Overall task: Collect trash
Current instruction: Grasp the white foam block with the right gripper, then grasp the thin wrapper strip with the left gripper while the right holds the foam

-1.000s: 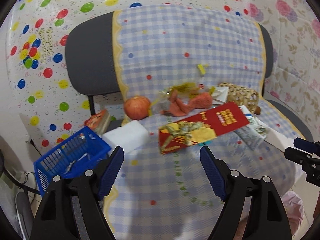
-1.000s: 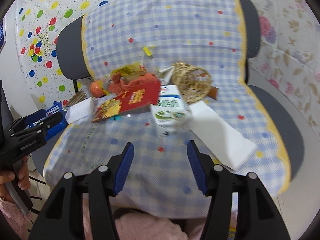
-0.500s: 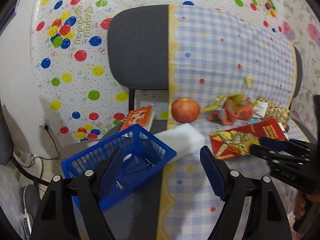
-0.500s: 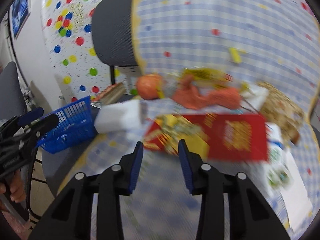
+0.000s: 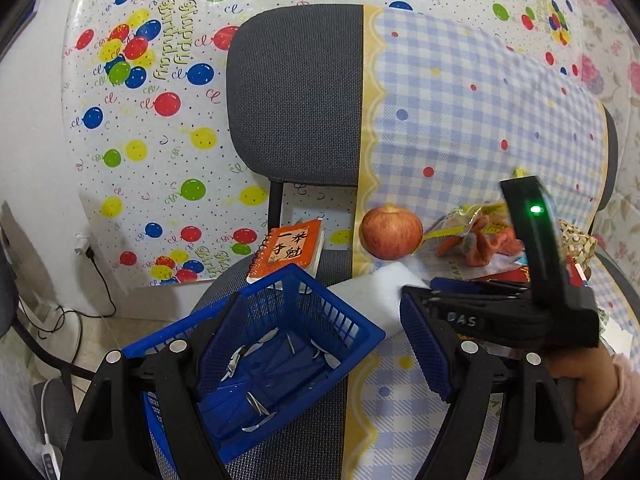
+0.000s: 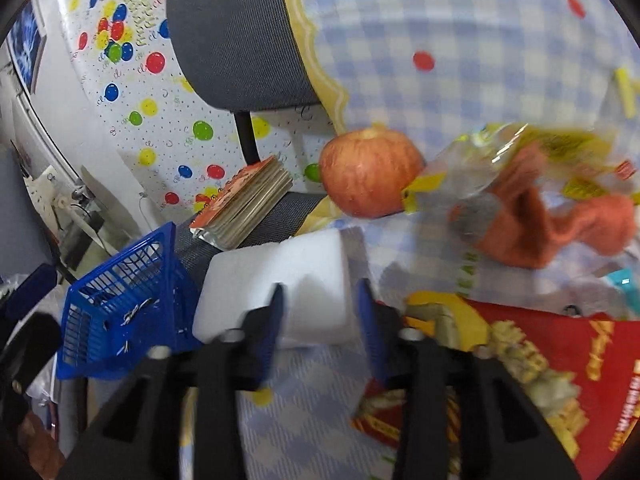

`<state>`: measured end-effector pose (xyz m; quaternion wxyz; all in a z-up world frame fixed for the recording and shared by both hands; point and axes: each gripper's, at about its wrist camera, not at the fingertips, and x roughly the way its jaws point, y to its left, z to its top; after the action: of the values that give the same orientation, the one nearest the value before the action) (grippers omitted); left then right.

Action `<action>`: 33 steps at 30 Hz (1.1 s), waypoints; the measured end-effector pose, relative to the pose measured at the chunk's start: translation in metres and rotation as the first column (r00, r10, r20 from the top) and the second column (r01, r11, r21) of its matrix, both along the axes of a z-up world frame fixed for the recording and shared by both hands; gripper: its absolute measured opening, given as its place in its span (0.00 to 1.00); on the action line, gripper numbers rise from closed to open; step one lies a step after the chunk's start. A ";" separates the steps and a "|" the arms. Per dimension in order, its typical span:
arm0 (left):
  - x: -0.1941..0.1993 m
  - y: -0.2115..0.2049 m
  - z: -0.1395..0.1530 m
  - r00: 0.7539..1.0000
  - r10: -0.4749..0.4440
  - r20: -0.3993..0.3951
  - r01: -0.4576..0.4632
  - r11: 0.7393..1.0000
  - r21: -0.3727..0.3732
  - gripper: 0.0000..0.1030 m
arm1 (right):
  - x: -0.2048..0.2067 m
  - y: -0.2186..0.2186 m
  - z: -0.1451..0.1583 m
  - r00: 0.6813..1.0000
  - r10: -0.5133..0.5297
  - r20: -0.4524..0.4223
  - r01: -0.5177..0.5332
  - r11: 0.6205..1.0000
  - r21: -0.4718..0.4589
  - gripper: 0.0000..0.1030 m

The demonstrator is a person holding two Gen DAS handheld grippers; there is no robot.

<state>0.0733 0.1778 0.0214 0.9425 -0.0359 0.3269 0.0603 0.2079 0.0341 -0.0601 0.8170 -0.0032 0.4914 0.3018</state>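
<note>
A blue plastic basket (image 5: 260, 344) sits on the grey chair seat at the left; it also shows in the right wrist view (image 6: 120, 292). My left gripper (image 5: 332, 344) is open, with its left finger over the basket's inside. A white foam block (image 6: 280, 276) lies beside the basket. My right gripper (image 6: 320, 316) is open with its fingers on either side of the block's near end, not closed on it. In the left wrist view the right gripper (image 5: 452, 288) reaches toward the block (image 5: 376, 284). A clear yellow wrapper (image 6: 500, 160) and a red snack bag (image 6: 540, 364) lie further right.
An apple (image 6: 370, 176) sits behind the block. An orange notebook (image 6: 244, 204) leans behind the basket. An orange cloth (image 6: 548, 224) lies under the wrapper. A blue checked cover (image 5: 480, 120) drapes the chair, with its grey back (image 5: 296, 92) behind.
Both grippers moved left. The left one now hangs over the basket. The right one came up to the white foam block, which now lies between its fingers.
</note>
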 end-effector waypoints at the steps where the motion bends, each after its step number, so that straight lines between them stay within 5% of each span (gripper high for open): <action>1: 0.000 0.000 0.000 1.000 0.000 -0.001 0.000 1.000 -0.001 0.76 | 0.001 0.001 -0.004 1.000 -0.004 -0.012 0.004 1.000 -0.004 0.47; 6: -0.008 -0.002 0.004 1.000 0.008 -0.004 -0.008 1.000 0.010 0.76 | -0.015 -0.002 0.016 0.998 0.001 0.069 -0.002 1.000 0.008 0.23; 11: -0.018 -0.020 0.016 0.999 -0.031 0.010 0.030 0.999 0.036 0.76 | -0.038 -0.039 0.070 0.967 -0.069 0.245 0.069 0.998 0.008 0.23; 15: -0.020 -0.057 0.014 0.993 -0.116 0.008 0.116 0.992 0.057 0.76 | -0.066 -0.094 0.110 0.911 -0.189 0.366 0.209 0.978 -0.015 0.23; 27: 0.012 -0.174 -0.034 0.944 -0.322 -0.072 0.326 0.944 0.054 0.76 | -0.125 -0.242 0.134 0.779 -0.436 0.451 0.484 0.875 0.011 0.23; 33: 0.035 -0.216 -0.048 0.925 -0.368 -0.100 0.377 0.920 0.109 0.74 | -0.134 -0.287 0.133 0.752 -0.500 0.429 0.538 0.842 0.038 0.24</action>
<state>0.1085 -0.0380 -0.0270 0.9237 0.0887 0.3594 -0.0983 0.0735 -0.2527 0.0729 0.9539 0.0324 0.2966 0.0331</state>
